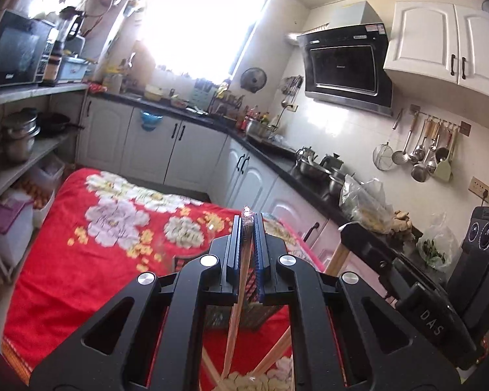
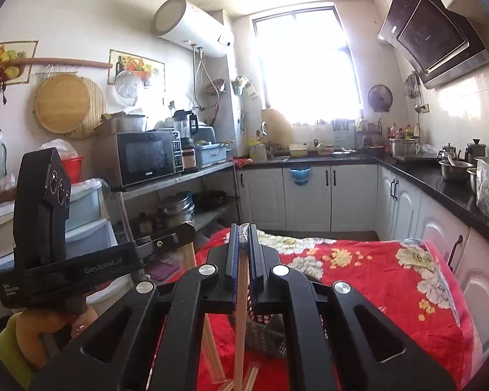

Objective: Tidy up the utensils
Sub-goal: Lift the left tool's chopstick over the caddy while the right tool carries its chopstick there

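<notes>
I read the left gripper (image 1: 250, 224) clamped on 1 plastic-wrapped chopstick pair (image 1: 241, 280), hanging over the red floral cloth (image 1: 81, 260). The right gripper (image 2: 243, 238) clamps a second wrapped pair (image 2: 242, 309). The mesh basket (image 2: 264, 339) sits below.

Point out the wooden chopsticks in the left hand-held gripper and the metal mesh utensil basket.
wooden chopsticks (image 1: 243, 280), left wrist view, shaft below the jaws.
metal mesh utensil basket (image 2: 264, 342), right wrist view, mesh wall.
</notes>
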